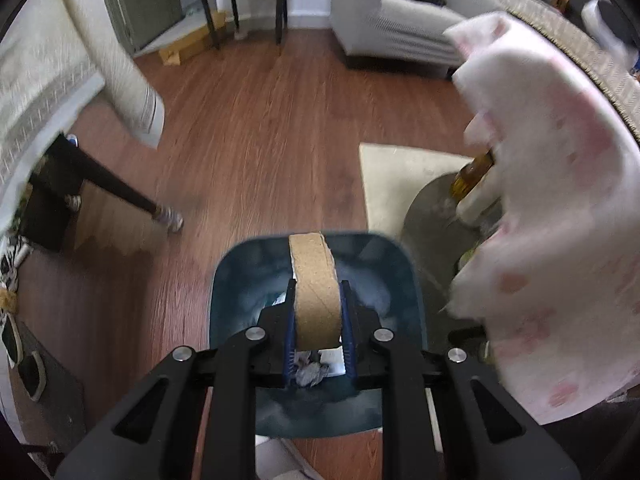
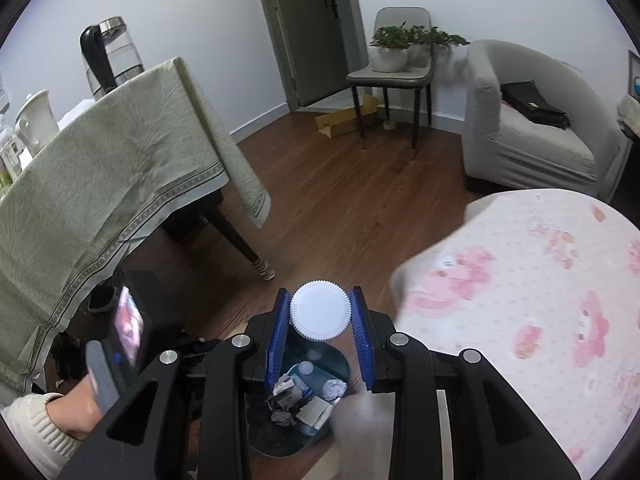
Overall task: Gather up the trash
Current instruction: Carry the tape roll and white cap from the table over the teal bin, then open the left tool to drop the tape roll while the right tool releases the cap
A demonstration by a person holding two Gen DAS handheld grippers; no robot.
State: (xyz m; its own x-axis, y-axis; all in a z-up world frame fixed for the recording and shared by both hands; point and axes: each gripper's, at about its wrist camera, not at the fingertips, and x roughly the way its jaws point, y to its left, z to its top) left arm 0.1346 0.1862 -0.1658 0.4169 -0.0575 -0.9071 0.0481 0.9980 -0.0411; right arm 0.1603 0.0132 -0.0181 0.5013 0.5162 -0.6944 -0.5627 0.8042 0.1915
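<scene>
Left wrist view: the left gripper (image 1: 318, 312) is closed on a cork ring (image 1: 315, 288), which stands on edge between the blue pads (image 1: 347, 332), both pressing its flat sides. The gap between the fingers is only as wide as the ring. Ring and gripper hang directly over the open bin (image 1: 316, 276), a dark blue tub on the wood floor (image 1: 256, 128). Crumpled paper (image 1: 310, 372) lies in the bin bottom, seen just under the ring. To the right, a pink-patterned cloth (image 1: 560, 240) fills the edge of the view, blurred, with a brown bottle (image 1: 472, 172) partly behind it. A pale rug (image 1: 396, 184) lies beyond the bin, and a dark table leg (image 1: 116, 188) slants at left.

Right wrist view: the right gripper (image 2: 321, 312) grips a white fluted paper cup (image 2: 321, 310) between its blue pads (image 2: 280, 328), which touch its rim on both sides. The fingers stand moderately apart, as wide as the cup. The cup hangs above the bin (image 2: 340, 364), which lies below and holds crumpled paper (image 2: 335, 388), a small box (image 2: 286, 390) and other scraps. The pink cloth (image 2: 540, 300) covers the right side. At left a table with a green cloth (image 2: 100, 184) carries a kettle (image 2: 110, 56). A chair (image 2: 396, 76) with potted plants (image 2: 400, 46) and a grey armchair (image 2: 532, 128) stand by the far wall.
</scene>
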